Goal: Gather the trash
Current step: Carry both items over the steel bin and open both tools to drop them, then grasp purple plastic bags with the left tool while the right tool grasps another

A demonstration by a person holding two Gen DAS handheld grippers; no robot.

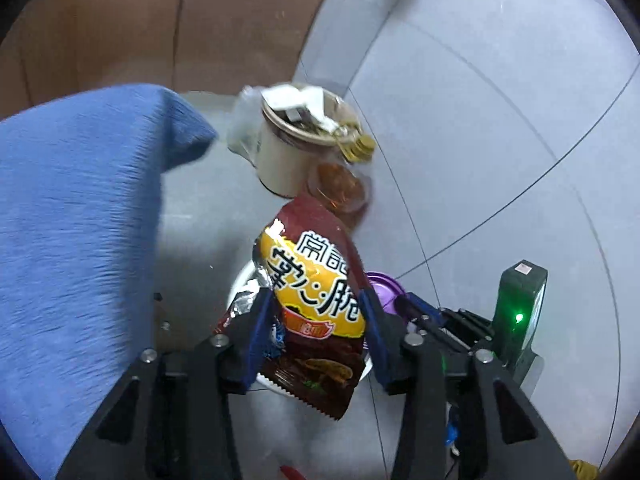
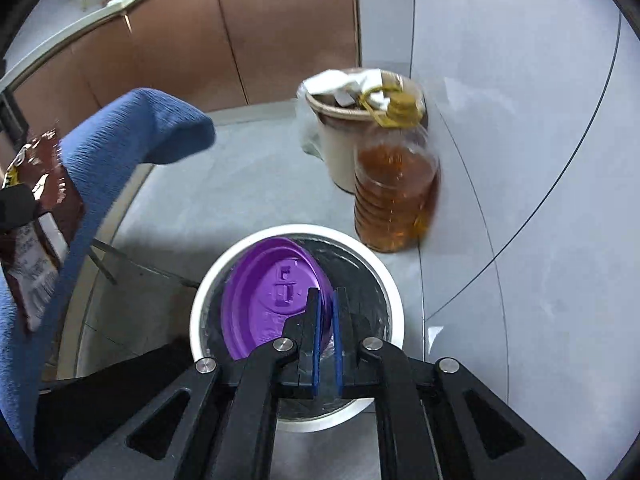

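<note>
Black gripper arms with blue pads filled the foreground of both wrist views. Largest in the scene was the pale tiled floor (image 2: 540, 200), with brown cabinet fronts (image 2: 240, 40) behind it. A blue fabric-covered edge (image 1: 72, 240) ran along the left of both views.

Below the grippers stood the white-rimmed bin (image 2: 394, 280), its inside lined dark. Beyond it, against the wall tiles, a beige pail (image 2: 332, 148) held crumpled white paper, and a clear oil bottle (image 2: 394, 196) with amber liquid and a yellow cap stood just beside it, touching or nearly so.

In the left wrist view, the left gripper (image 1: 316, 312) had its jaws partly spread, with the snack bag (image 1: 316, 292), brown and yellow with printed characters, between them above the bin. The left pad lay against the bag's crumpled edge; whether the right pad pressed on the bag could not be told. In the right wrist view the same bag showed at the far left, in front of the blue fabric.

The right gripper (image 2: 327, 312) was nearly closed, its pads pinching the edge of the purple lid (image 2: 272, 300), which sat tilted inside the bin's mouth. A dark green device (image 1: 520, 304) with a lit green dot showed by the right gripper in the left wrist view.
</note>
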